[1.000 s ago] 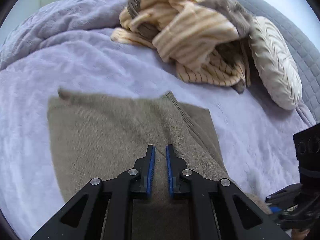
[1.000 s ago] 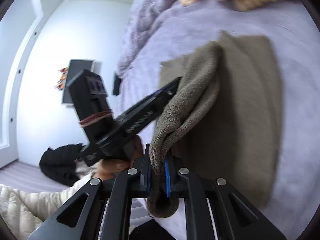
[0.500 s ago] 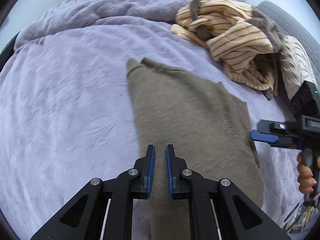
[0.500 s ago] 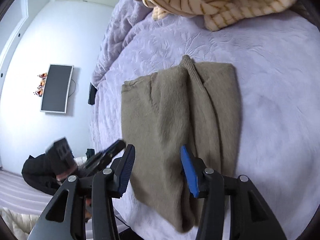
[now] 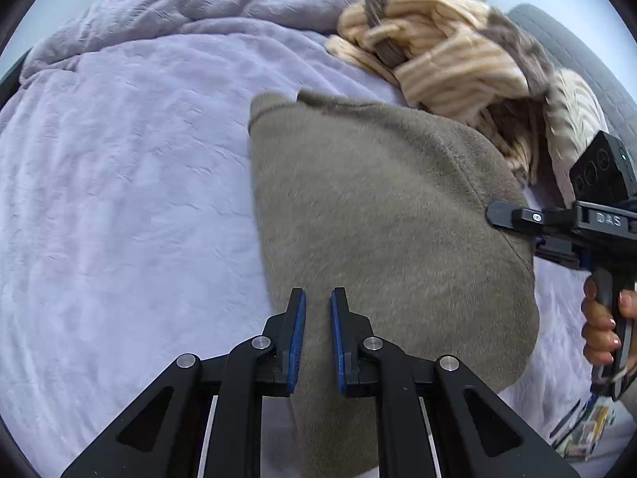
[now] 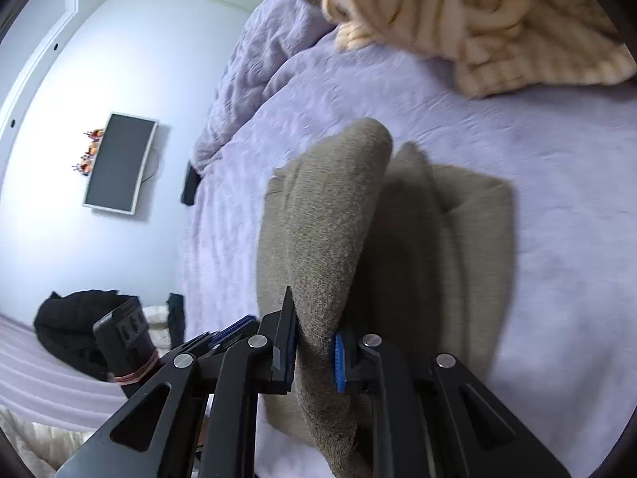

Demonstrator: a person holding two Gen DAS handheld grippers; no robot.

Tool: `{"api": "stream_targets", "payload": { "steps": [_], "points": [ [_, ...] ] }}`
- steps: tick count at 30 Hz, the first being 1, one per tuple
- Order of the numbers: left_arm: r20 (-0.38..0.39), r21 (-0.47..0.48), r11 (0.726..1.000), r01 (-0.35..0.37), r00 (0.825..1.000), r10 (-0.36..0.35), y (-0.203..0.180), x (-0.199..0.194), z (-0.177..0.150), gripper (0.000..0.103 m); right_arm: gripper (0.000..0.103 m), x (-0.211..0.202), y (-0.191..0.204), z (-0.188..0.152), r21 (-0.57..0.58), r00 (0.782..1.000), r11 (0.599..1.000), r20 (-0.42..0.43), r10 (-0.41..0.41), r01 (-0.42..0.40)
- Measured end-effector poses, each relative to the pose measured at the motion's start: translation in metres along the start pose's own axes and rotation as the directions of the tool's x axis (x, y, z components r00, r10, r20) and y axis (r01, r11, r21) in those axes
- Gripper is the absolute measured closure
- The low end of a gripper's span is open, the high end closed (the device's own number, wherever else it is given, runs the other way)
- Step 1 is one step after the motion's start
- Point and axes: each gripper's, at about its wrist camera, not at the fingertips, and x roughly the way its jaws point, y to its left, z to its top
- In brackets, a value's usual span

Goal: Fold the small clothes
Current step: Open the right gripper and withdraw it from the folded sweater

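Brown sweater (image 5: 382, 215) lies partly folded on the lavender blanket (image 5: 119, 199). Right gripper (image 6: 314, 352) has just closed; its fingers pinch a raised fold of the sweater. Left gripper (image 5: 317, 334) hangs above the near edge, fingers nearly together, nothing between.

Light: soft, even daylight, cool tint
Shadows: faint
Blur: striped knit pile (image 6: 477, 20) smeared
Edges: fisheye bending, black corners
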Motion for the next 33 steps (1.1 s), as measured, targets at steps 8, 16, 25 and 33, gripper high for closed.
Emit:
{"api": "stream_targets", "payload": {
  "steps": [8, 16, 25, 33],
  "points": [
    [-0.035, 0.026, 0.999, -0.037, 0.999, 0.038, -0.008, 0.008, -0.011, 0.090, 0.072, 0.015, -0.050, -0.016, 0.146, 0.991, 0.980, -0.031, -0.133, 0.136],
    [-0.105, -0.002, 0.991, -0.131, 0.986, 0.130, 0.003, -0.007, -0.023, 0.090, 0.068, -0.027, -0.019, -0.055, 0.085, 0.944, 0.941, 0.014, -0.329, 0.327],
    [-0.180, 0.010, 0.981, -0.196, 0.964, 0.194, 0.003, -0.006, -0.055, 0.065, 0.076, -0.013, 0.032, -0.108, -0.093, 0.927, 0.924, -0.021, -0.375, 0.371],
    [-0.155, -0.014, 0.971, -0.240, 0.959, 0.235, 0.010, -0.018, -0.056, 0.028, 0.078, 0.009, -0.007, -0.129, -0.017, 0.900, 0.907, -0.122, -0.419, 0.420]
  ]
}}
